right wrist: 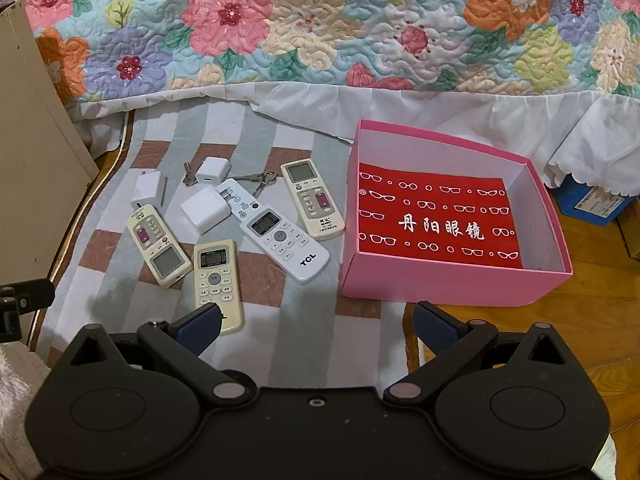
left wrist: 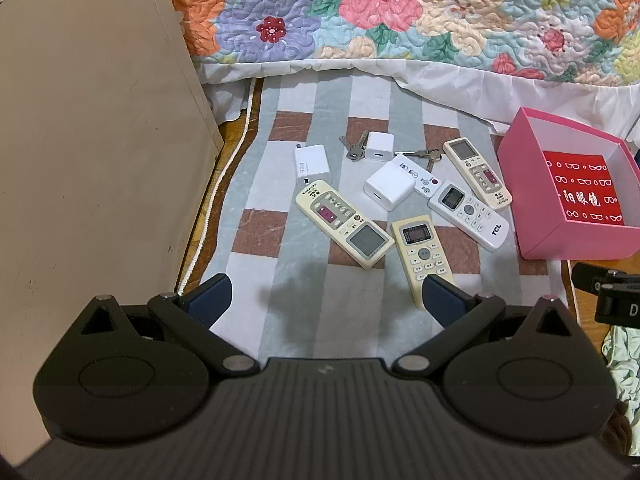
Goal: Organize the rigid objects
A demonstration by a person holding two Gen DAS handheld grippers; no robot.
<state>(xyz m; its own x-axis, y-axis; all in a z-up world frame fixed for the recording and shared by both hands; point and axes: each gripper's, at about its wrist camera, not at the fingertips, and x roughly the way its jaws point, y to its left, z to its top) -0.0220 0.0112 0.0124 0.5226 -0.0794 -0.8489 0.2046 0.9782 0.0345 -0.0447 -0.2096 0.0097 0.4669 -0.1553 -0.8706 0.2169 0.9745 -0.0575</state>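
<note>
Several remotes, chargers and keys lie on a checked mat. A cream remote (left wrist: 344,224) (right wrist: 159,245) lies left, a small cream remote (left wrist: 423,256) (right wrist: 217,280) nearest, a white TCL remote (left wrist: 468,214) (right wrist: 286,236) and another cream remote (left wrist: 478,170) (right wrist: 312,197) right. White chargers (left wrist: 389,185) (right wrist: 205,208) and keys (left wrist: 354,146) lie behind. An open pink box (left wrist: 568,236) (right wrist: 452,280) stands right, holding only a red card. My left gripper (left wrist: 326,296) is open and empty above the mat. My right gripper (right wrist: 316,322) is open and empty, short of the box.
A flowered quilt (left wrist: 380,12) (right wrist: 320,20) hangs from the bed behind the mat. A beige cabinet side (left wrist: 80,140) stands at left. A blue box (right wrist: 592,200) sits on the wooden floor at right.
</note>
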